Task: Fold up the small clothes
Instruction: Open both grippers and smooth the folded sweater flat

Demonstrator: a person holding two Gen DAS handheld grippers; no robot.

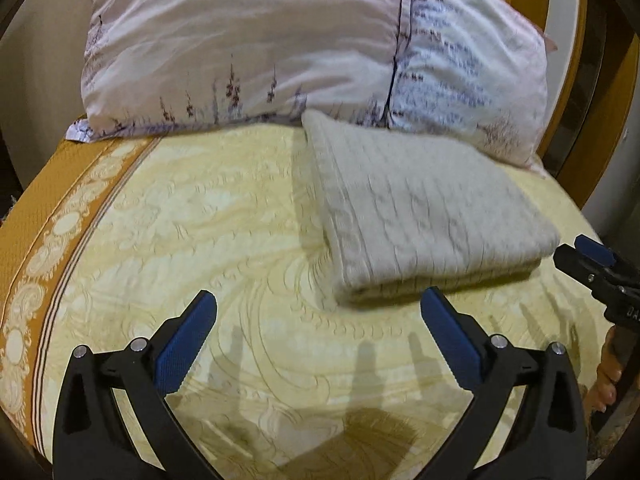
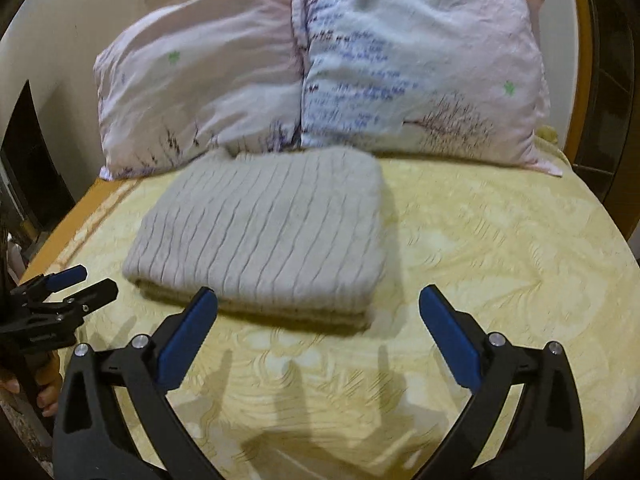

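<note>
Grey sweater folded flat on yellow bedspread, far edge touching pillows; left gripper spread, empty; right gripper spread, empty.

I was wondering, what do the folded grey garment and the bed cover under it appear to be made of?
The folded grey garment looks like a soft, matte ribbed or cable knit, perhaps wool or acrylic, judging by its raised ridges and thick edge. The bed cover looks like a woven yellow fabric with an embossed floral pattern and slight sheen; its fibre cannot be told.
</note>
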